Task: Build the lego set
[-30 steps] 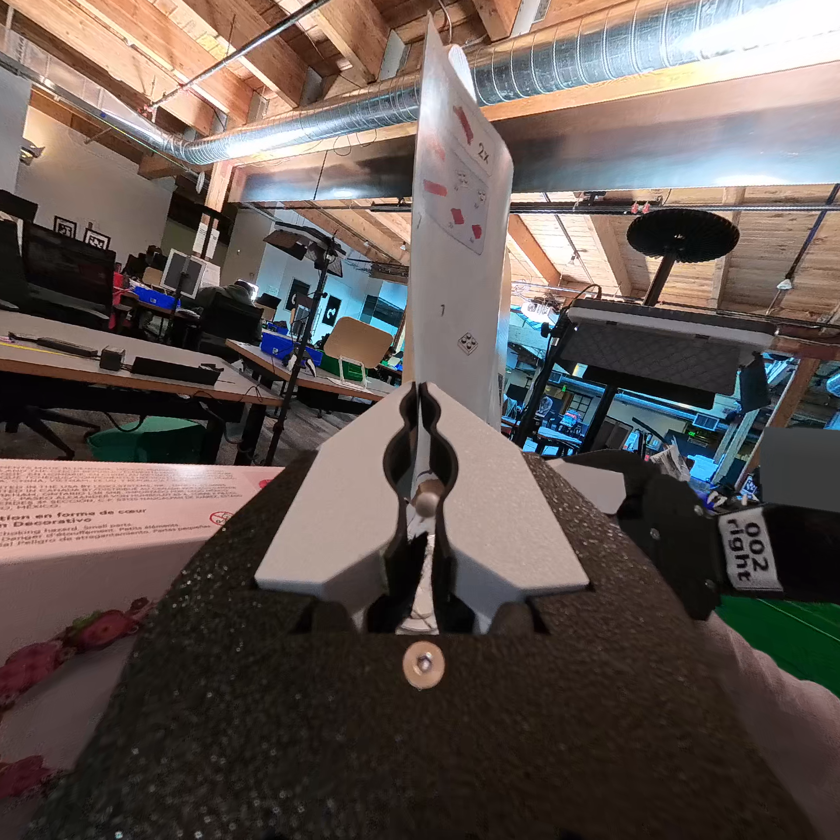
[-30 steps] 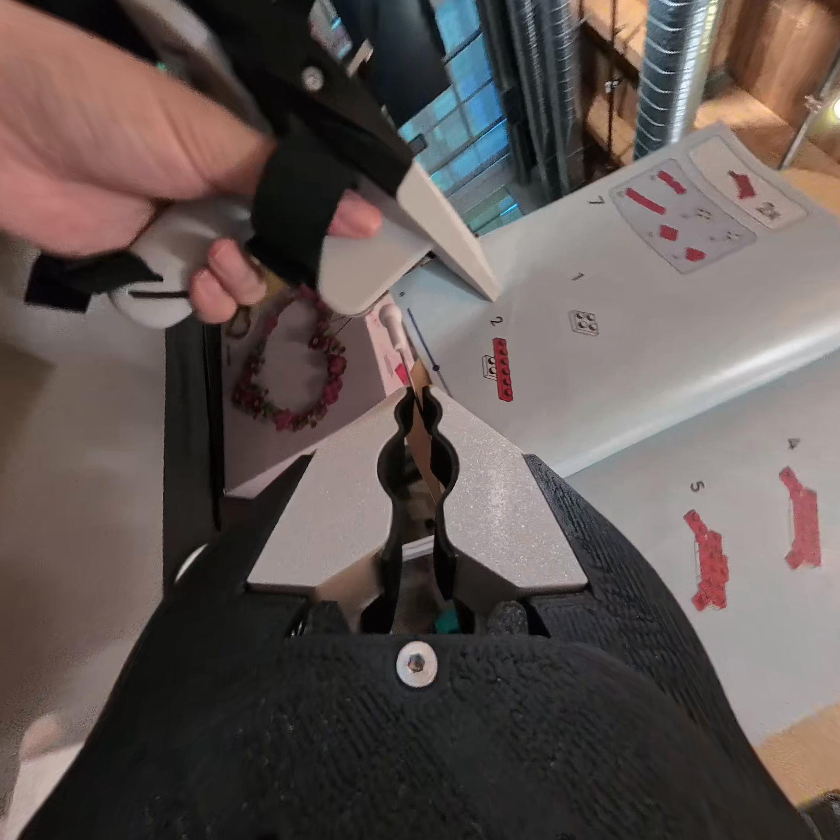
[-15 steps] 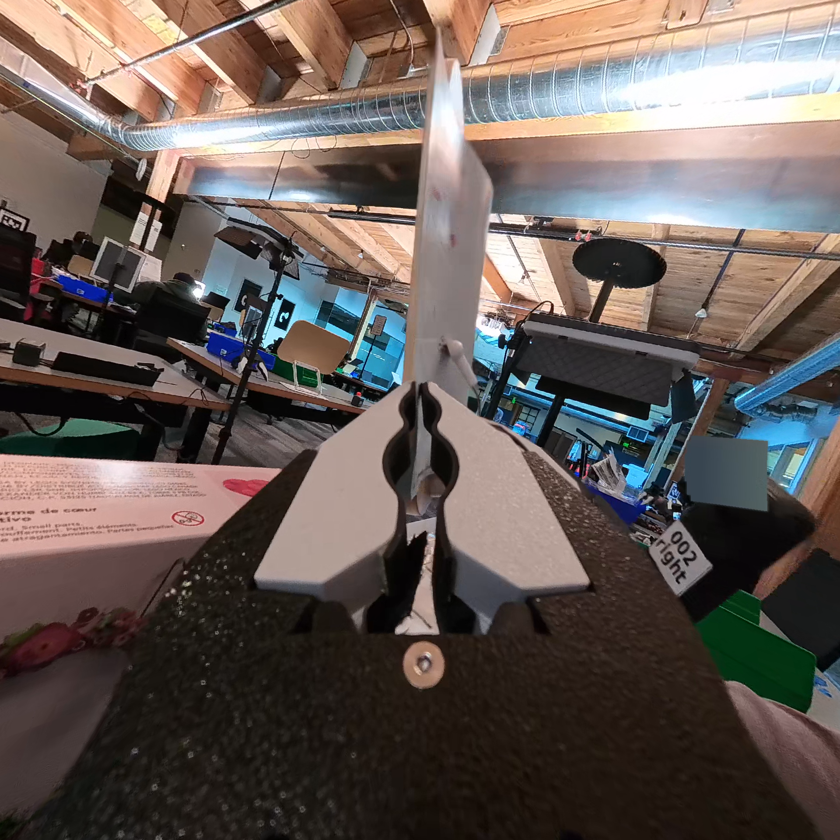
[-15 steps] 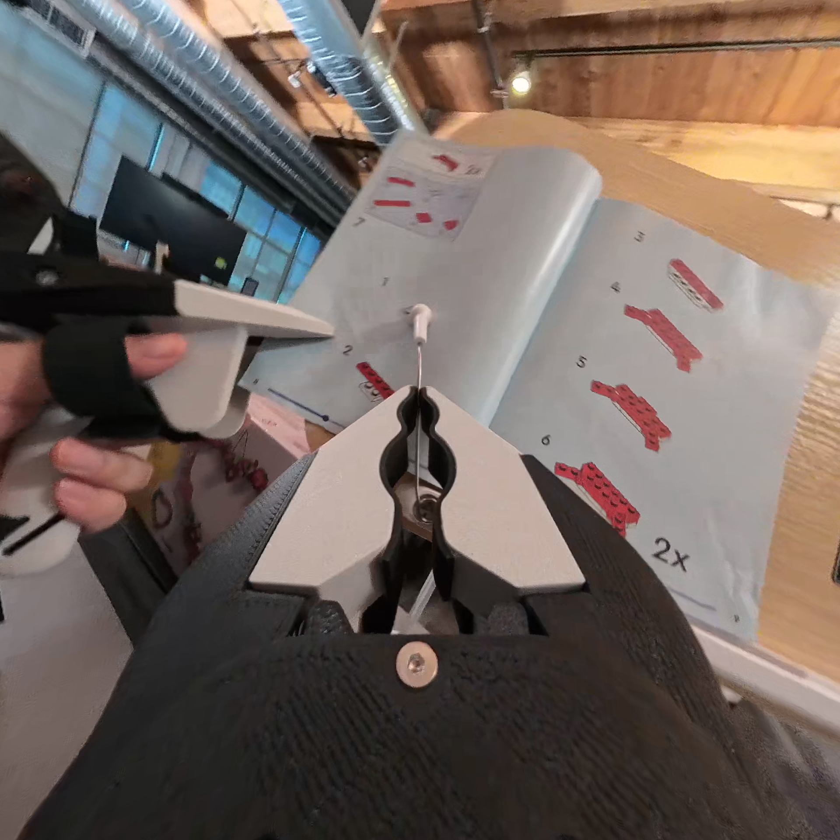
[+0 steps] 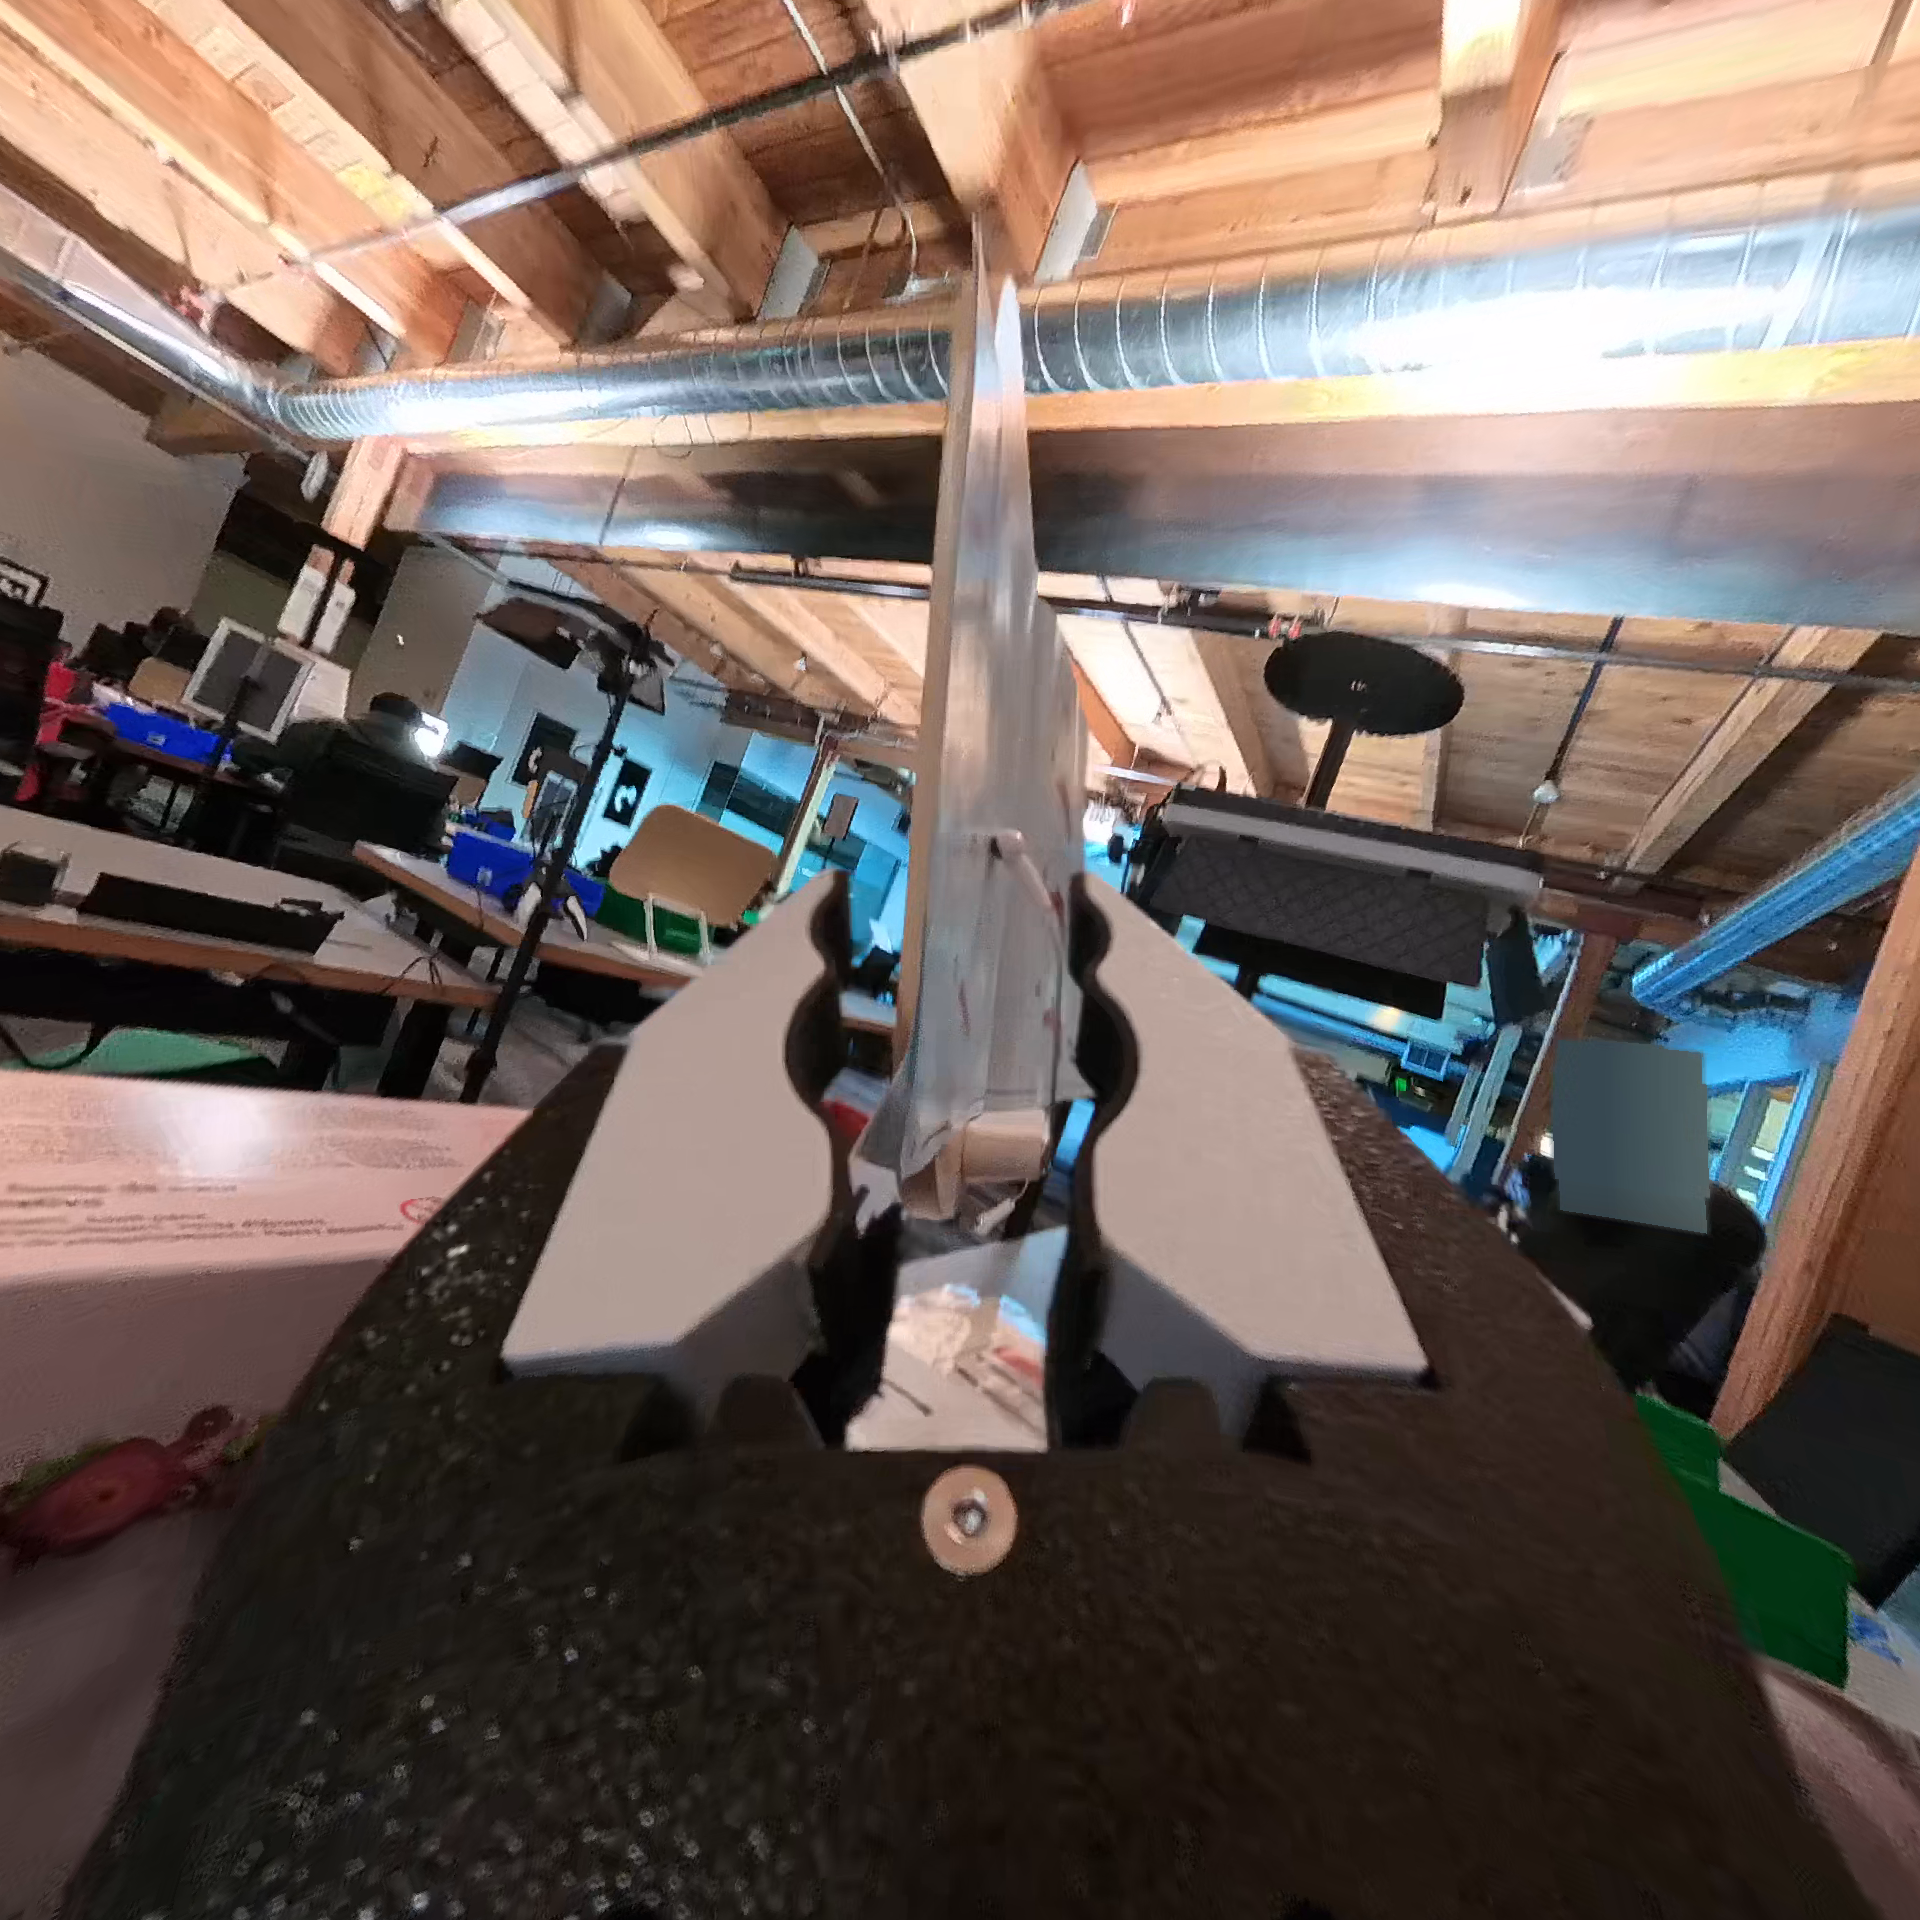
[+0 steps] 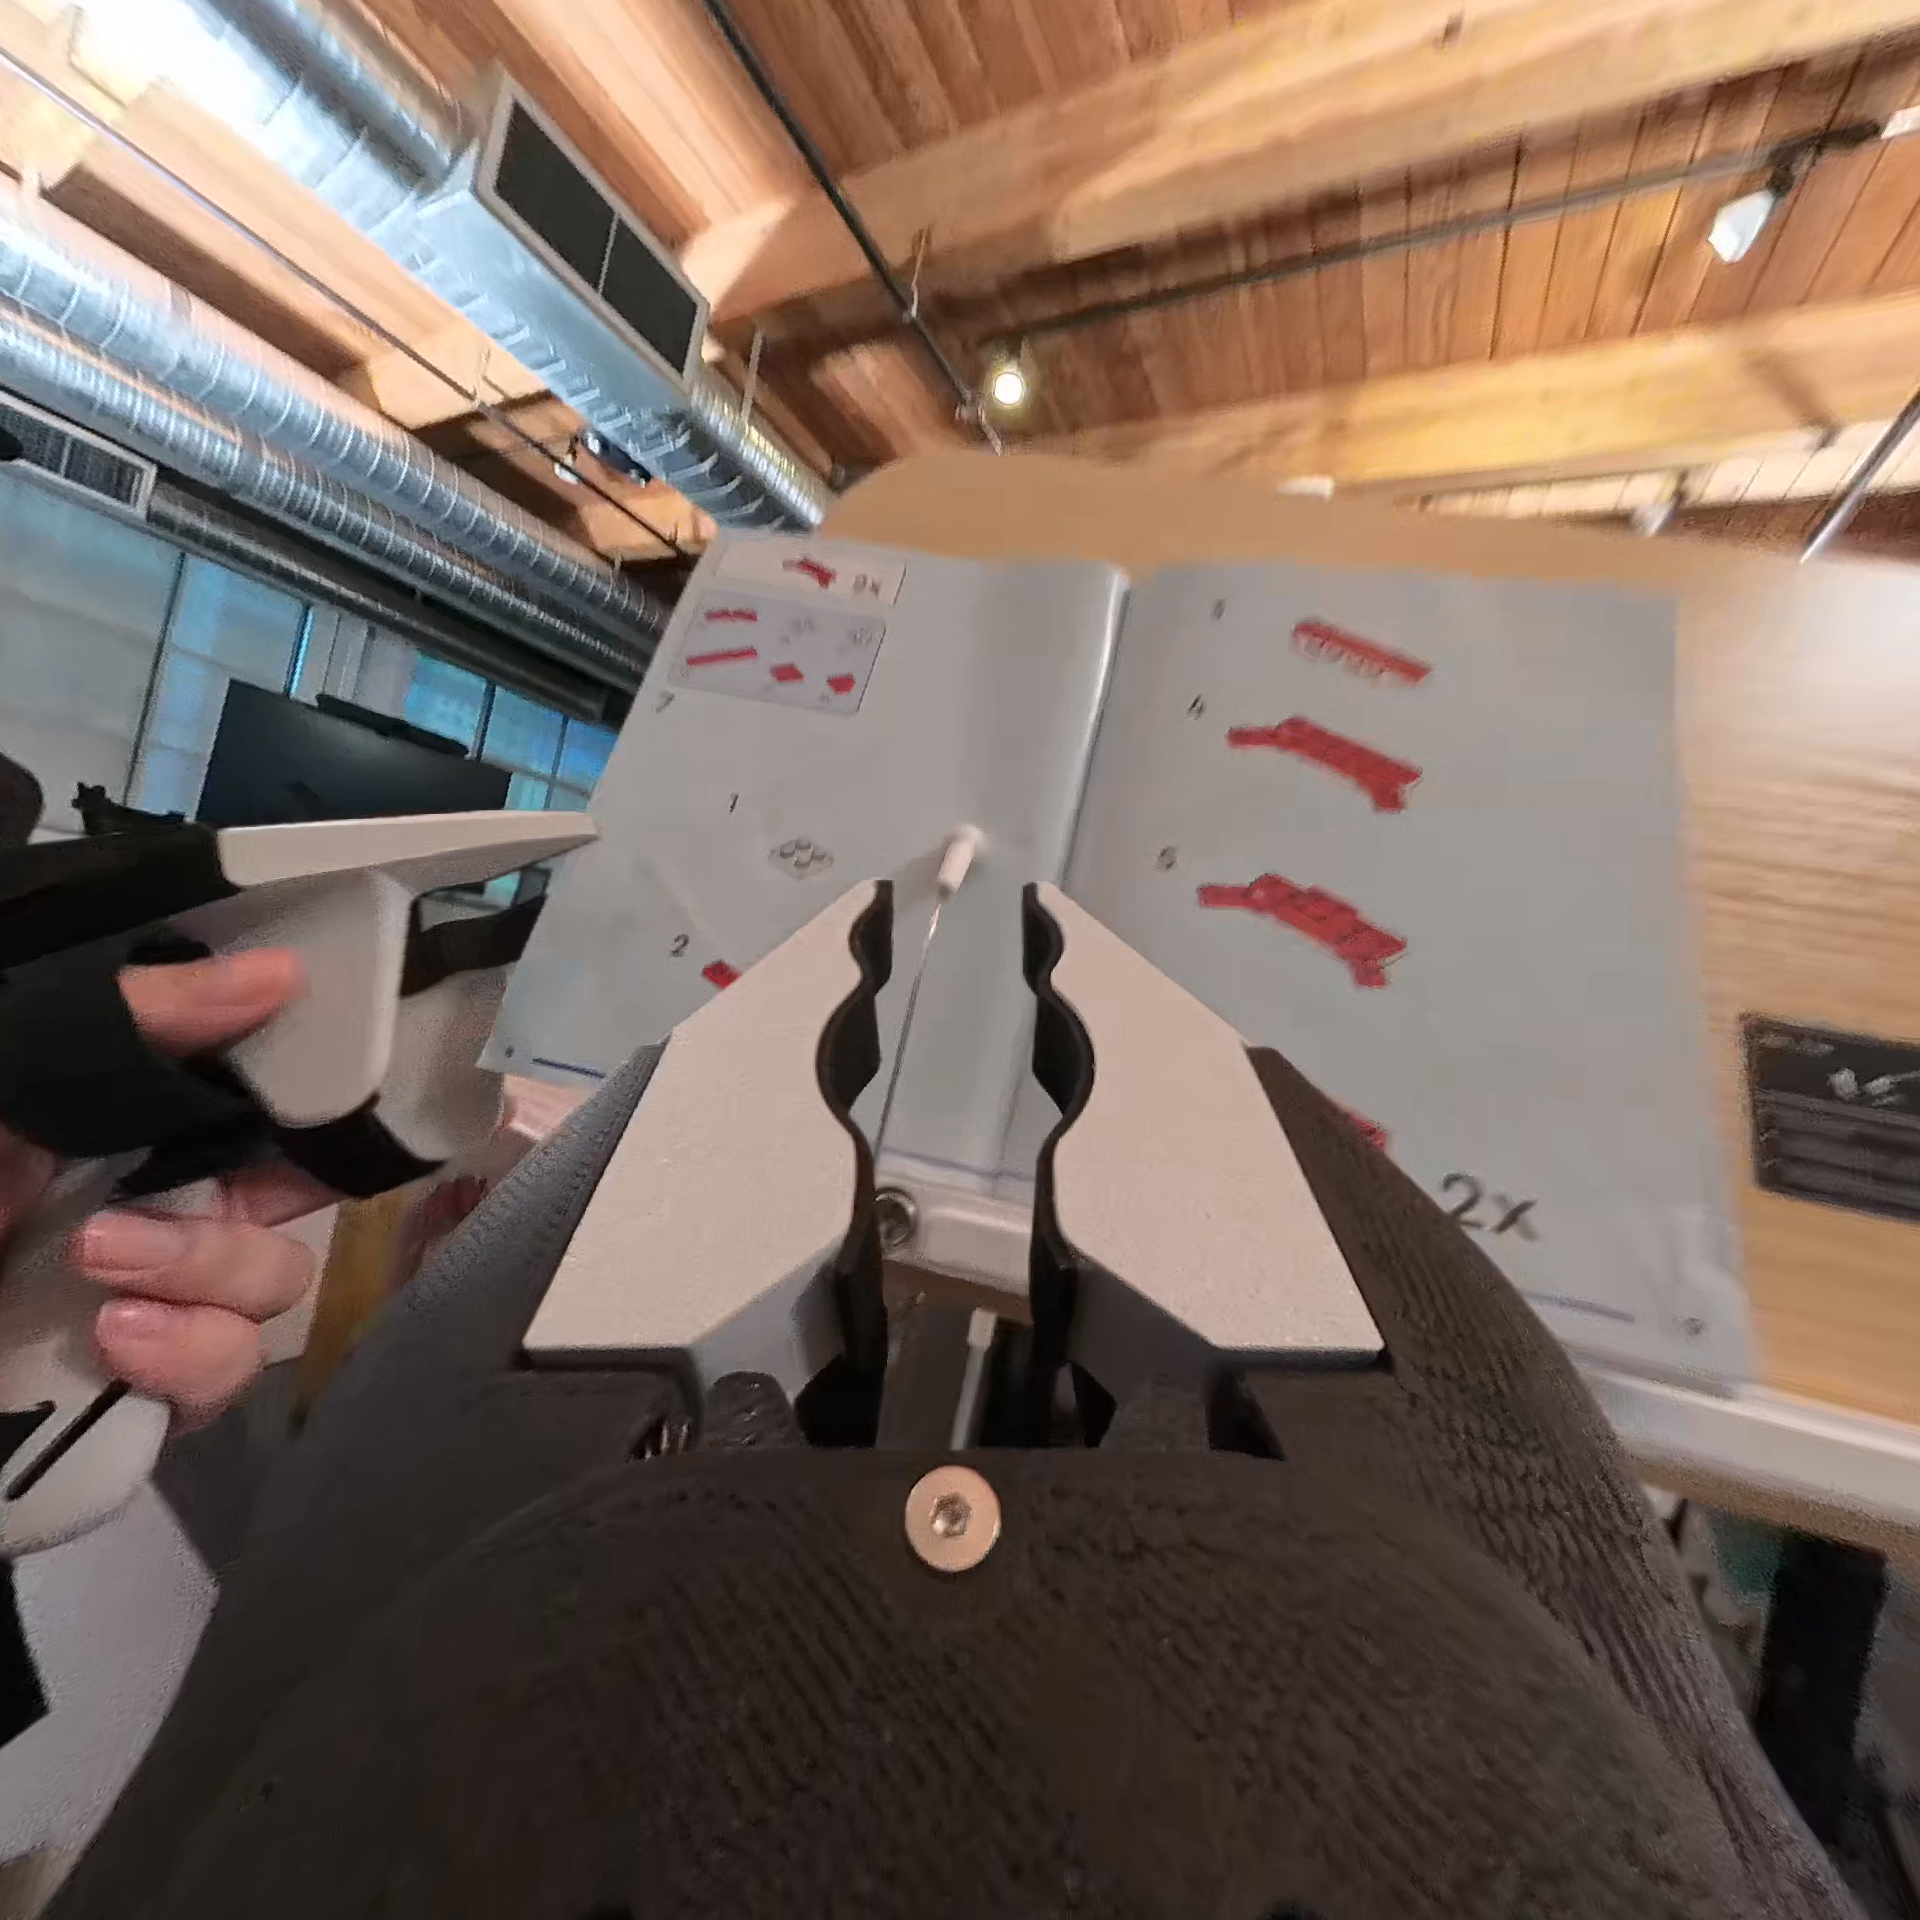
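your left gripper [image 5: 956, 935] has its jaws apart with the booklet [image 5: 982, 831] standing edge-on between them, not clamped. your right gripper [image 6: 956, 904] is also parted and holds nothing; the booklet lies open against a wooden board [image 6: 1808, 831], a thin clip [image 6: 956, 857] across its left page. no bricks show. with neither claw gripping, the booklet may slump or flip shut if you bump it pulling away.

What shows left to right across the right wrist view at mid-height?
Hand holding the left tool → open instruction booklet with a white pin near its fold → wooden board with a black label.
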`<state>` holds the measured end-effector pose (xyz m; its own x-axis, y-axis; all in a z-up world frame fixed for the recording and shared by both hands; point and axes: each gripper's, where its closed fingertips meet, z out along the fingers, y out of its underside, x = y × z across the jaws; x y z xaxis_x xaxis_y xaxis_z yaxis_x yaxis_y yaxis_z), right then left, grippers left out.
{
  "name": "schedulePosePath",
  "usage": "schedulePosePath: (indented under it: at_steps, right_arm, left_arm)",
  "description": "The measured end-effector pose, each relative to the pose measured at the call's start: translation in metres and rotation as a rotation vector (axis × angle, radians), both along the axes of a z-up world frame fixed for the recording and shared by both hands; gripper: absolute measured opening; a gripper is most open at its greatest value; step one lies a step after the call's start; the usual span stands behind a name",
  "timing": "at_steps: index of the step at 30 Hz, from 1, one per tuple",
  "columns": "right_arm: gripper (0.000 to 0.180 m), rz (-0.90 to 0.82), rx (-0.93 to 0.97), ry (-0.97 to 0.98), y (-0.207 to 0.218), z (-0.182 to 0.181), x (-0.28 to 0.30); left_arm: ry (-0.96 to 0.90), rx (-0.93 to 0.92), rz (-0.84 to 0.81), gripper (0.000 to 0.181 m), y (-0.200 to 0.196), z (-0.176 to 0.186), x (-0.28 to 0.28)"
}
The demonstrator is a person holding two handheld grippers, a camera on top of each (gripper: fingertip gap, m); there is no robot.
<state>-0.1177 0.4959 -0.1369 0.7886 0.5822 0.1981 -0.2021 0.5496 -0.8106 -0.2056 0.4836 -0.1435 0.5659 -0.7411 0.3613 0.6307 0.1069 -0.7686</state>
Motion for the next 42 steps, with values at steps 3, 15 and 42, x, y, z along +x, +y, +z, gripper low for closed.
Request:
schedulePosePath:
  at_steps: [3,15,42]
  right_arm:
    - [0.029,-0.025,0.075,0.028,-0.011,0.013,0.017]
    - [0.029,-0.200,-0.045,-0.116,-0.039,-0.058,0.132]
    - [0.018,-0.252,-0.071,-0.265,-0.229,-0.092,0.205]
  left_arm:
    - [-0.051,0.070,0.088,0.050,-0.009,0.013,-0.018]
    - [0.189,0.163,0.577,0.054,-0.071,0.047,-0.018]
    - [0.777,0.124,0.699,0.038,-0.374,-0.089,0.092]
